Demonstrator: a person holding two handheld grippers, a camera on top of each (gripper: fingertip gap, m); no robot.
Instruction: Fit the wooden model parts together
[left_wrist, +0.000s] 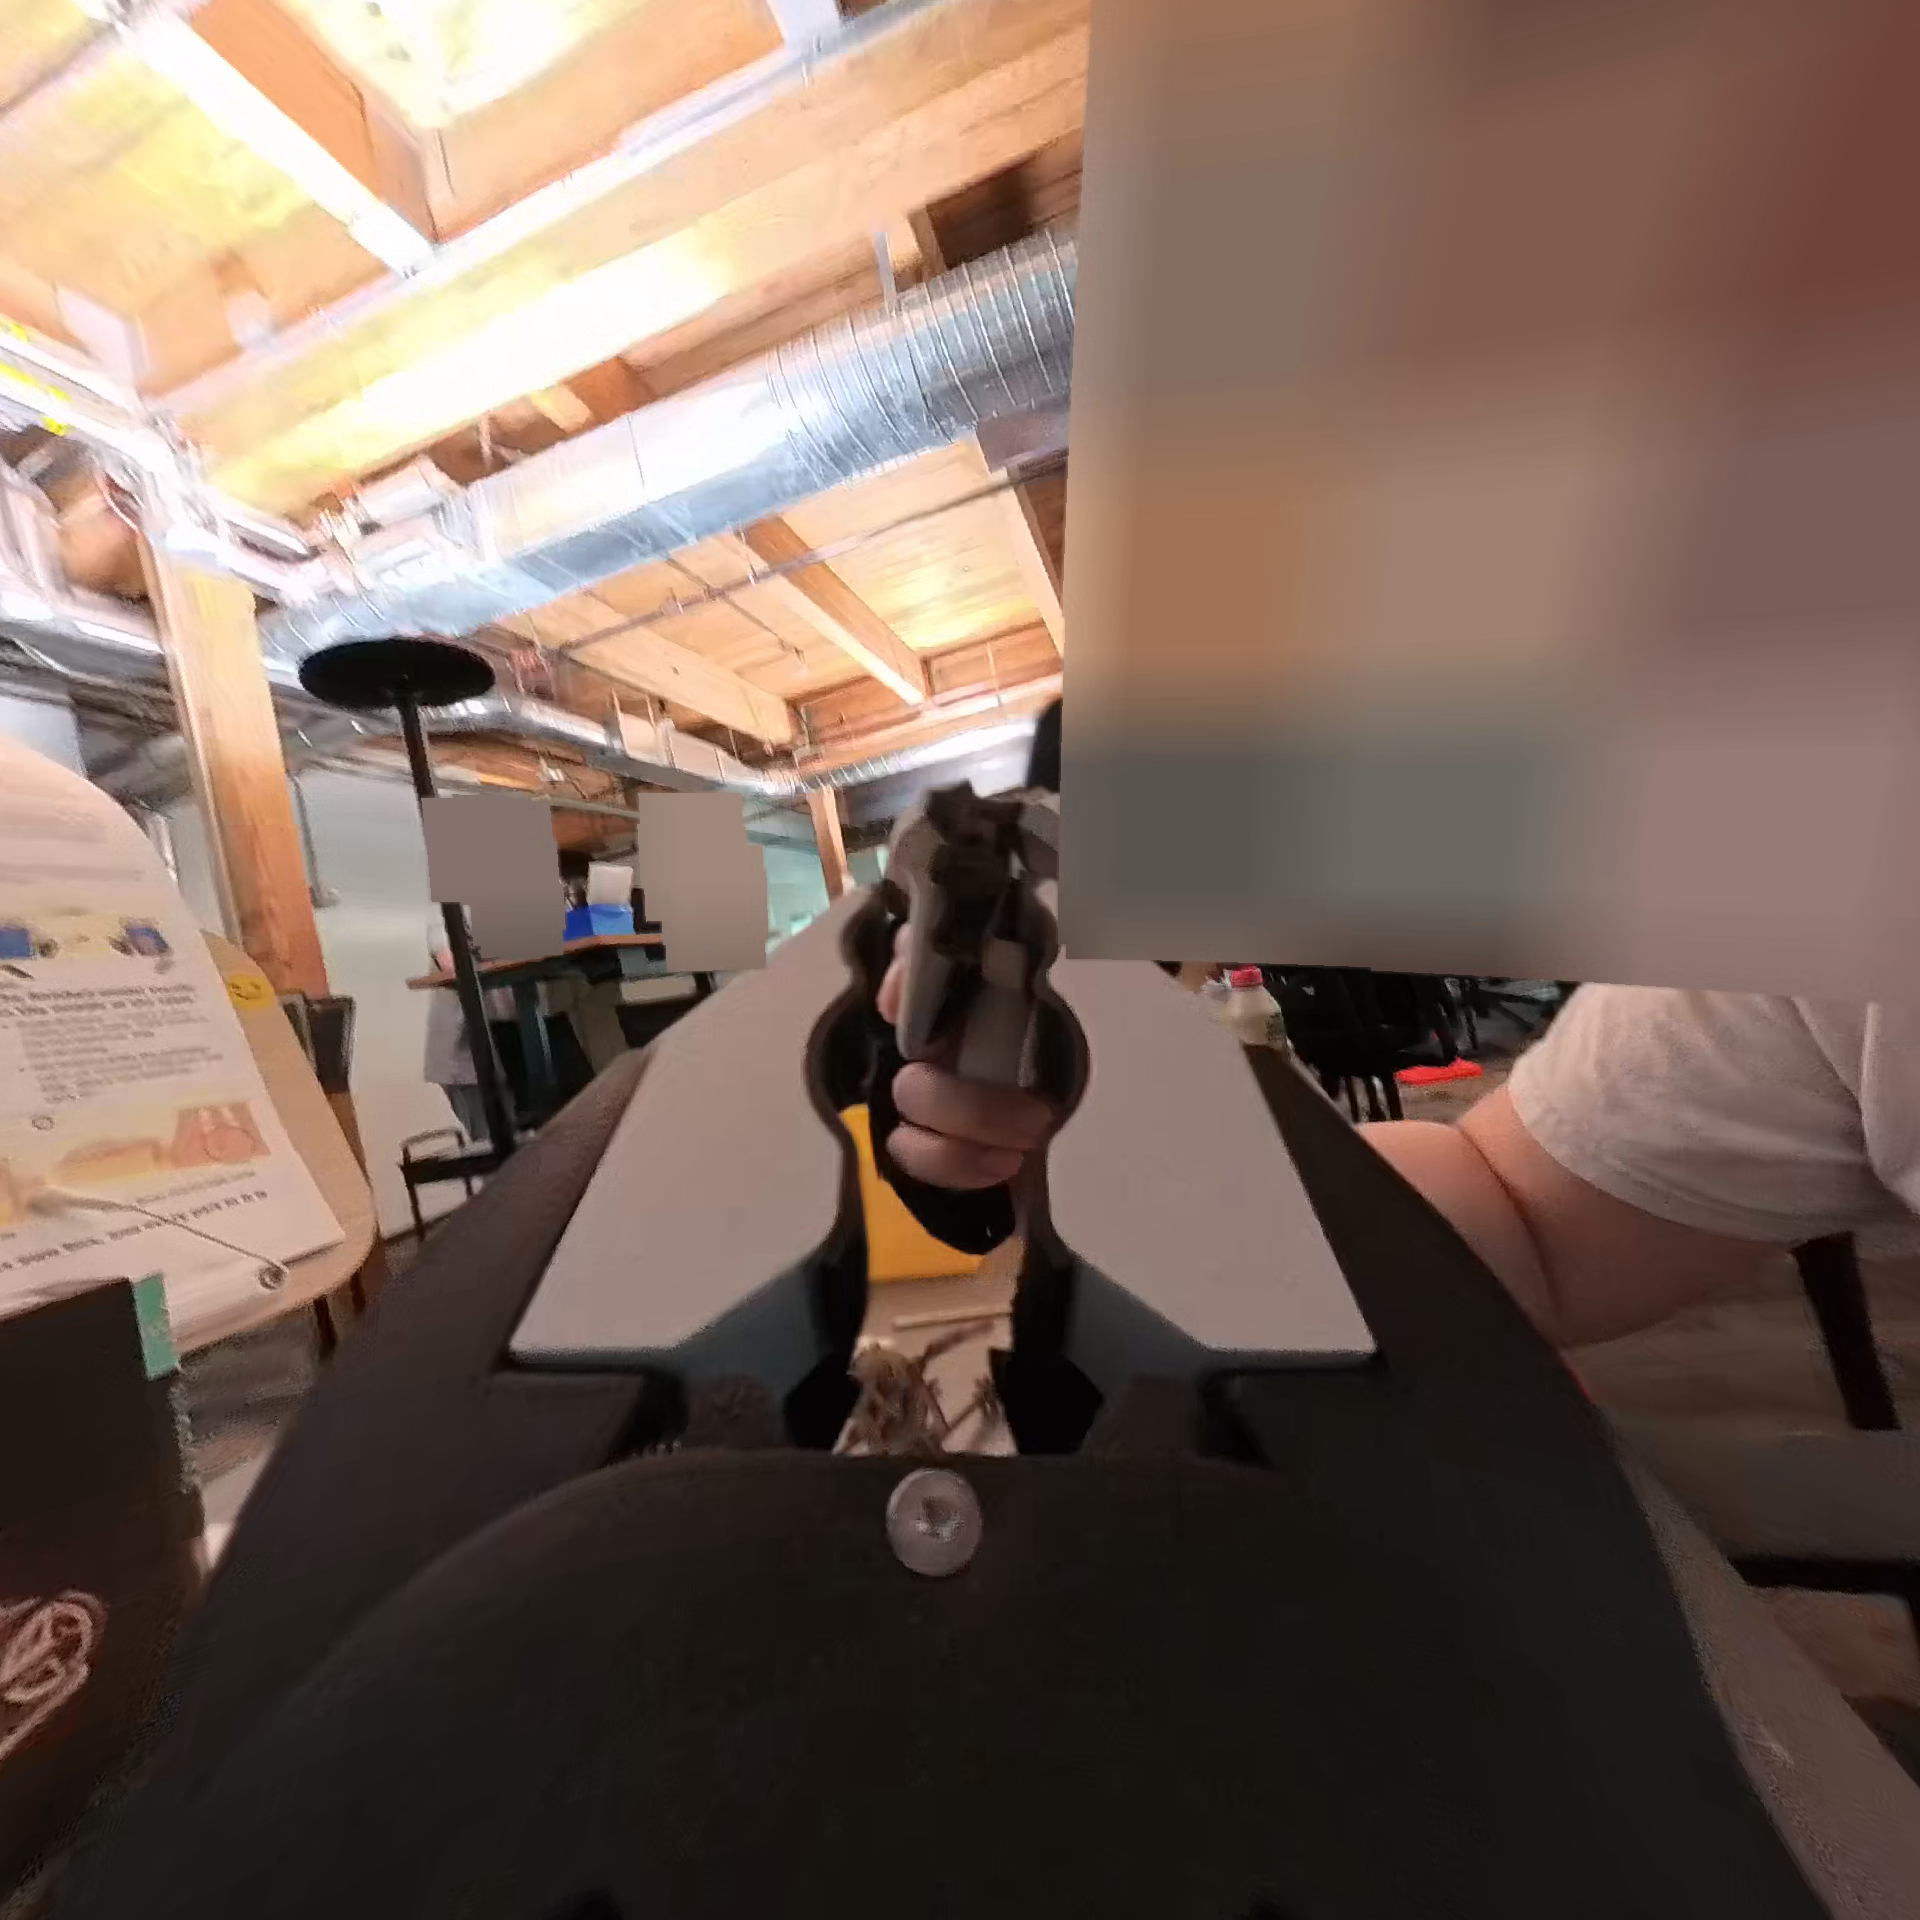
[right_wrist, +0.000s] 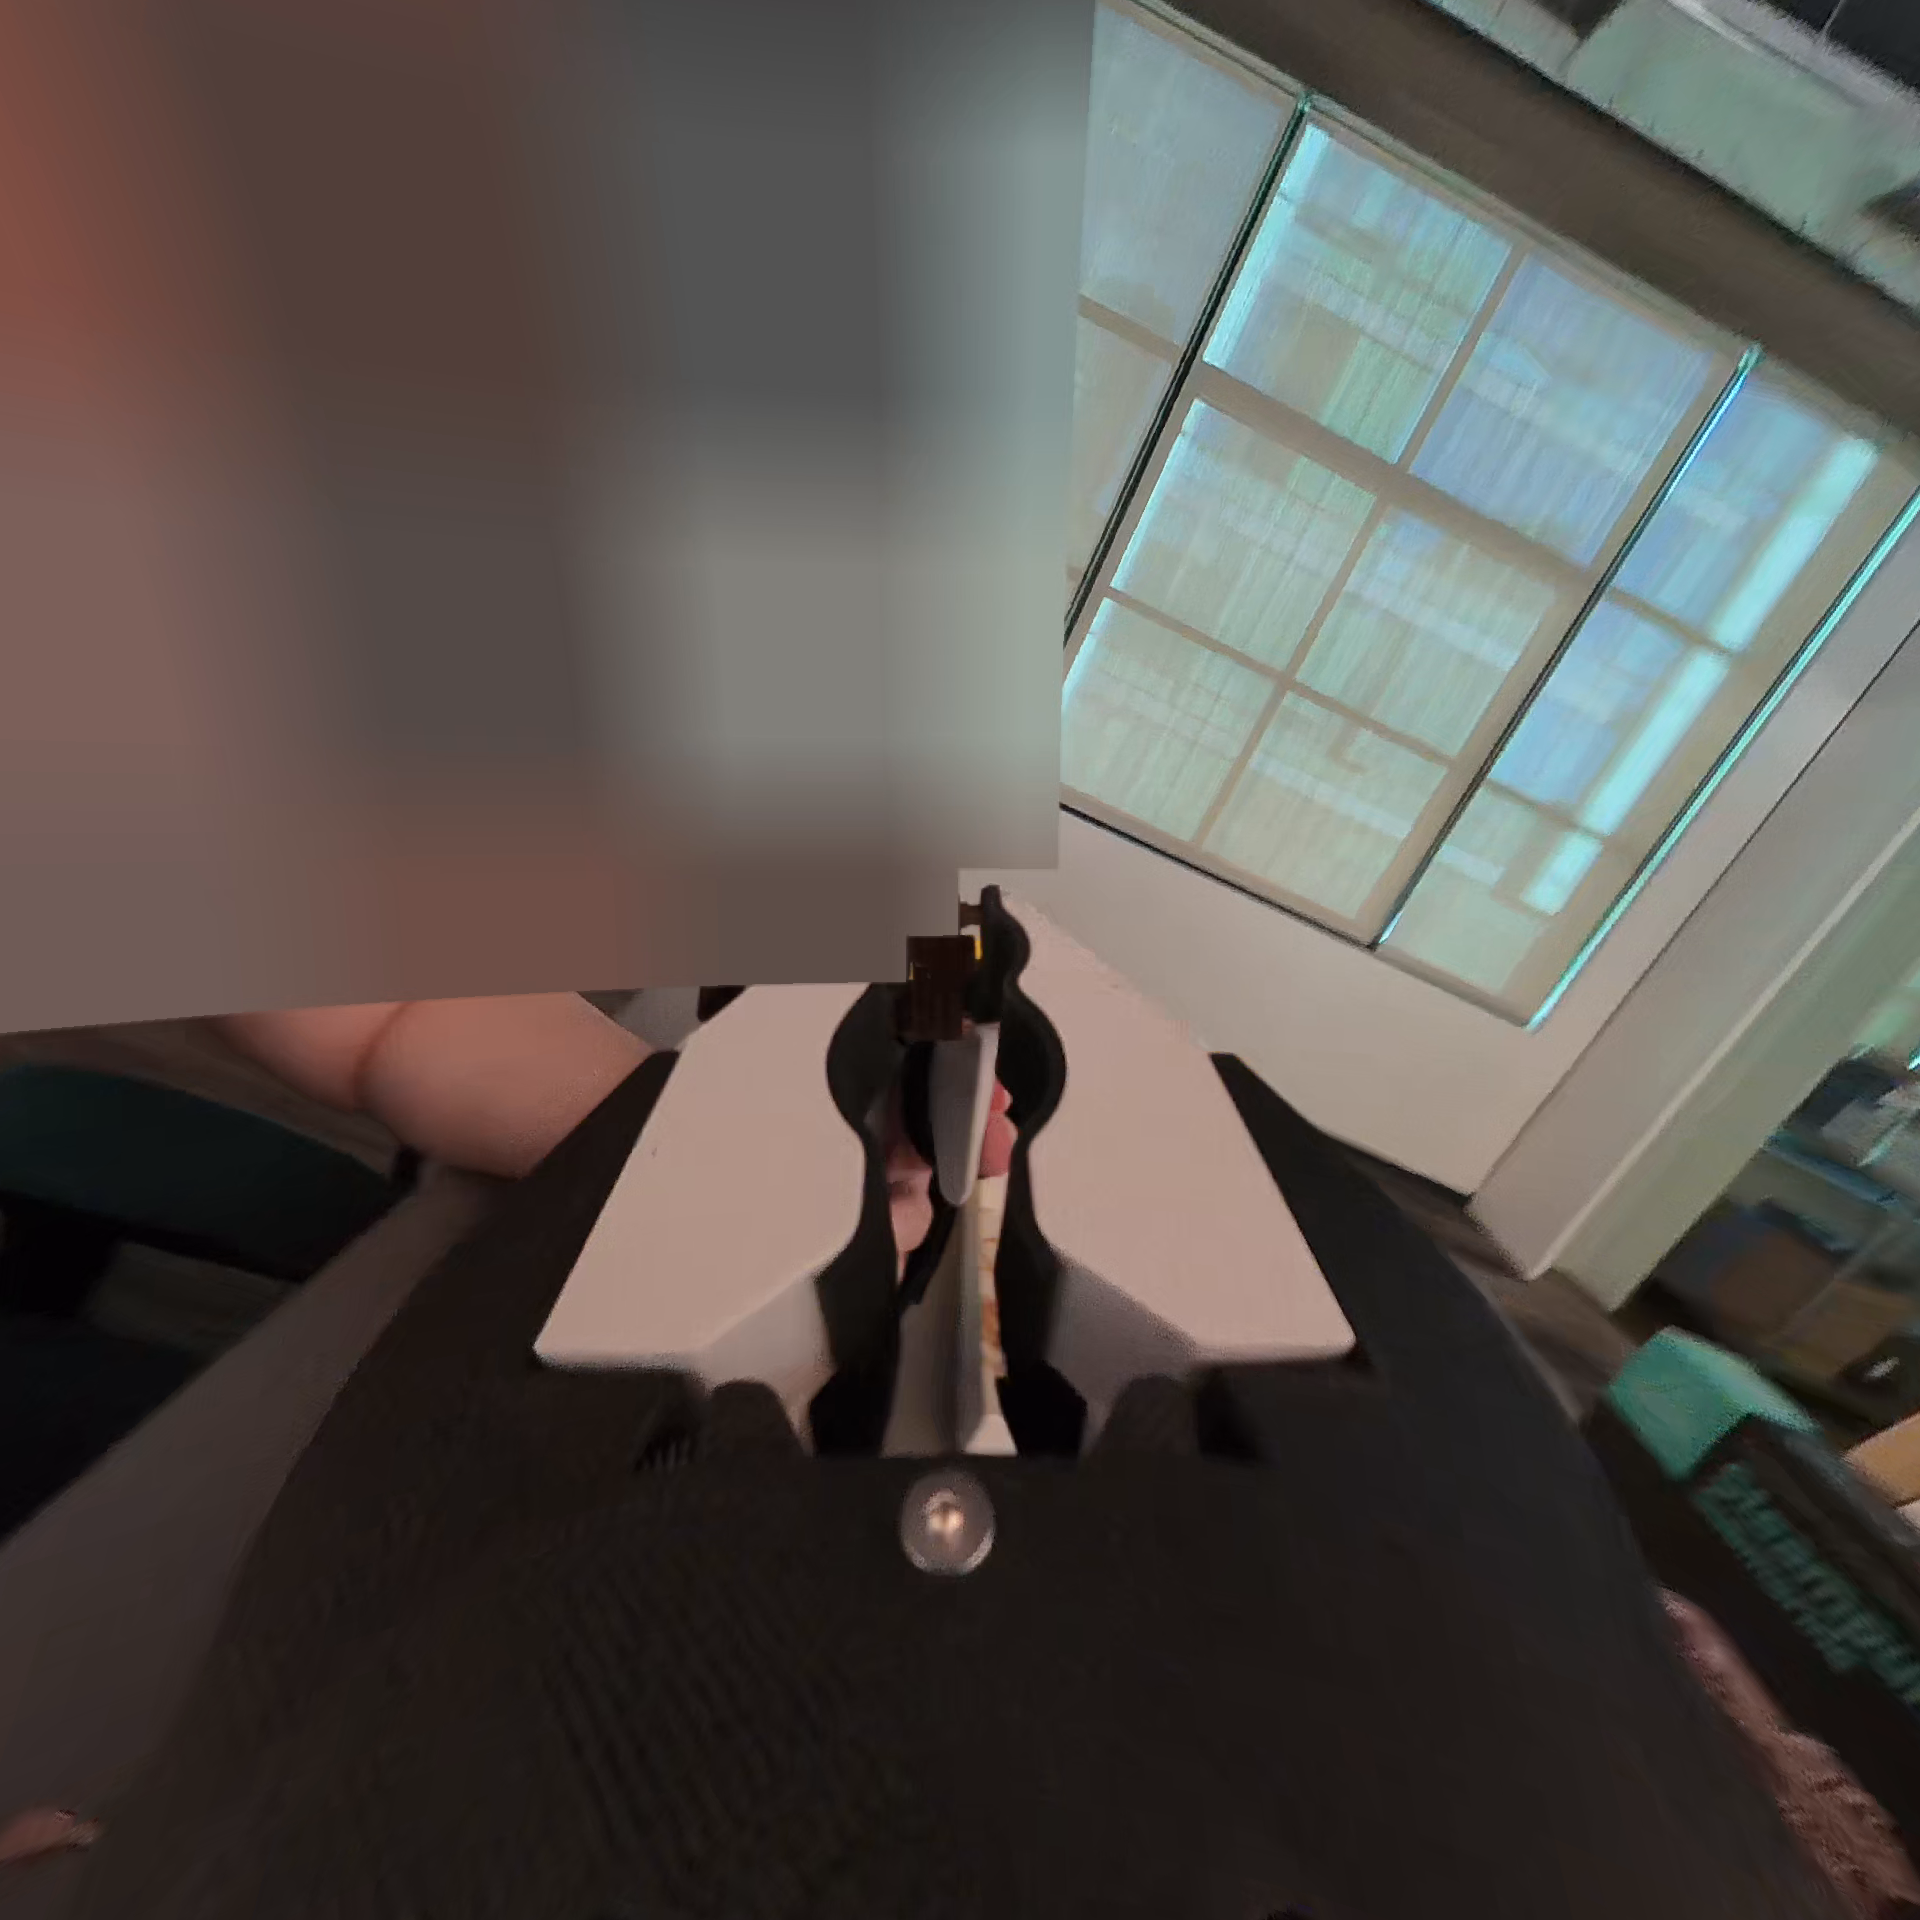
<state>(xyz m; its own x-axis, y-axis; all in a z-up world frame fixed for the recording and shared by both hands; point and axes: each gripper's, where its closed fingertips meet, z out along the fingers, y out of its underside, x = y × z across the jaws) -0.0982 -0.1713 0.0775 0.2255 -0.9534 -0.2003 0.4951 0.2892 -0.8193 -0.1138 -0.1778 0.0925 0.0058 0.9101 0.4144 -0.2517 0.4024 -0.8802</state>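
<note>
Wooden model part (right_wrist: 940, 987) clamped in right tongs (right_wrist: 951, 997), left tongs (left_wrist: 951, 935) tips together

Silver ribbed duct (left_wrist: 914, 353) under timber ceiling joists (left_wrist: 582, 239). Black floor lamp (left_wrist: 400, 675) beside a wooden post (left_wrist: 234, 769). Printed instruction sheet (left_wrist: 114, 1049), left edge. Yellow bin (left_wrist: 904, 1236) on the floor. Multi-pane window (right_wrist: 1434, 561). Teal-and-black box (right_wrist: 1766, 1455), lower right.

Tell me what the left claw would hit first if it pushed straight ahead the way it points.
Most likely the right claw, held up by a hand and framed directly between the fingers of the left claw; depth is unclear.
</note>
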